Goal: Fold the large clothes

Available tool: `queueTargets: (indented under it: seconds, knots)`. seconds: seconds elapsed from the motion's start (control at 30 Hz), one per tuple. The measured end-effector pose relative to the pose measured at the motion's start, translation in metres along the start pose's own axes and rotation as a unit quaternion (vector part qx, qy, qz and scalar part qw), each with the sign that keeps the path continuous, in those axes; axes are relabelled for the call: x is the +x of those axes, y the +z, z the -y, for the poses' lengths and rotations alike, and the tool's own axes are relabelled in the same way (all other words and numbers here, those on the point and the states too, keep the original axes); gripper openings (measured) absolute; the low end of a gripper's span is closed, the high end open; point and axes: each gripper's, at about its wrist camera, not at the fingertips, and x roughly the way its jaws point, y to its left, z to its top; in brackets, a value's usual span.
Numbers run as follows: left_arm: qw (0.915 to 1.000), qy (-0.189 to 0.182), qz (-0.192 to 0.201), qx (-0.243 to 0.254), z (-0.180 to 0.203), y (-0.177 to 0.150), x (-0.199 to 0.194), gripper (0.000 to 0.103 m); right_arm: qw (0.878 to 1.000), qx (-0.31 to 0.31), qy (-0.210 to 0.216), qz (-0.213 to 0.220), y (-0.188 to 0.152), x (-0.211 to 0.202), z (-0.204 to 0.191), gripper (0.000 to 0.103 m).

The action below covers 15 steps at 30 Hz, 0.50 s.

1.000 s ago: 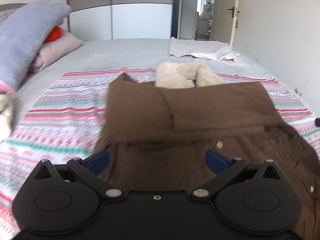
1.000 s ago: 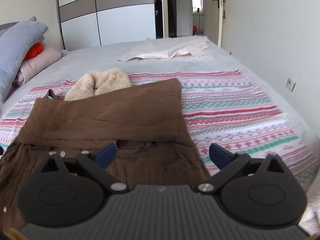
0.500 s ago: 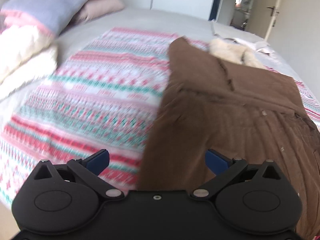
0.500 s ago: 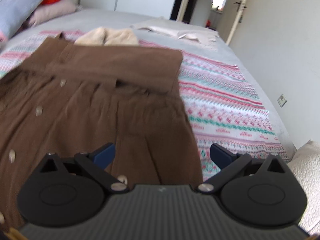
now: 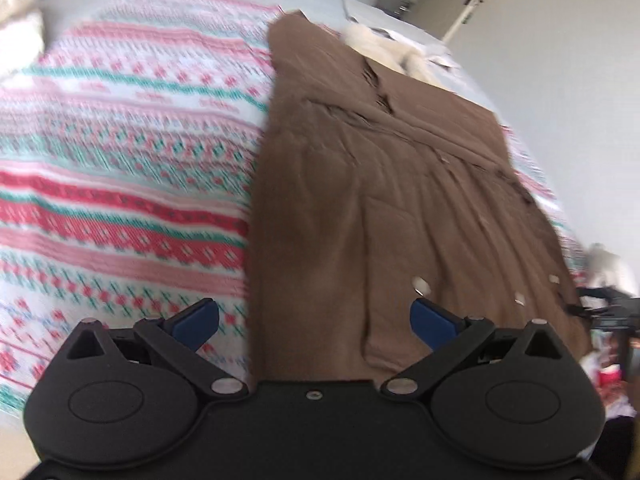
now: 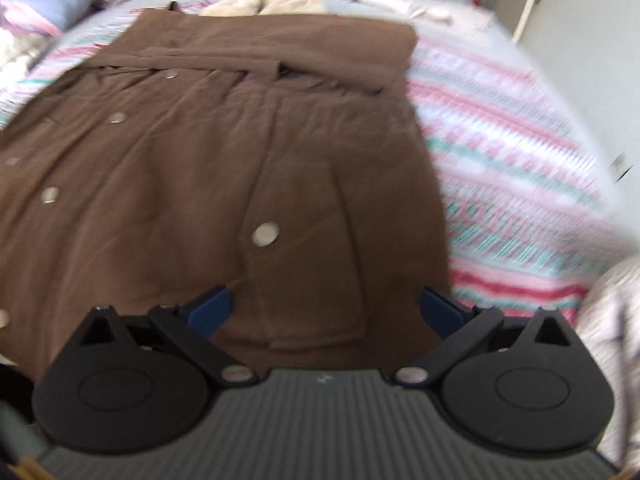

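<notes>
Brown coat [image 5: 400,184] spread flat on a patterned blanket [image 5: 120,152] over the bed, sleeves folded across its chest, cream fur collar [image 6: 272,2] at the far end. Left gripper [image 5: 314,318] and right gripper [image 6: 326,308] above the coat's hem, jaws apart, empty

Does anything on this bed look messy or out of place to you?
Nothing much. The brown coat lies flat on the patterned blanket, its sleeves folded across the chest. Only a crumpled pale cloth lies loose at the far end of the bed.
</notes>
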Motion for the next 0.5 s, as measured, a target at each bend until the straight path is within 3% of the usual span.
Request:
queueTargets:
  seconds: [0.13, 0.3, 0.4, 0.5]
  knots:
    - [0.9978, -0.040, -0.043, -0.030, -0.012, -0.005, 0.003, 0.103, 0.997, 0.035, 0.065, -0.034, -0.005, -0.002, 0.018, 0.103]
    - [0.9962, -0.060, -0.063, -0.003, -0.012, -0.015, 0.003, 0.103, 0.987, 0.082, 0.135, -0.032, -0.018, -0.006, 0.049, 0.103]
    - [0.9951, -0.075, -0.064, 0.002, -0.013, -0.021, 0.000, 0.102, 0.980, 0.113, 0.160, -0.027, -0.026, -0.008, 0.064, 0.102]
    - [0.9947, -0.084, -0.059, -0.007, -0.015, -0.023, -0.004, 0.101, 0.978, 0.138, 0.157, -0.004, -0.031, -0.020, 0.076, 0.102]
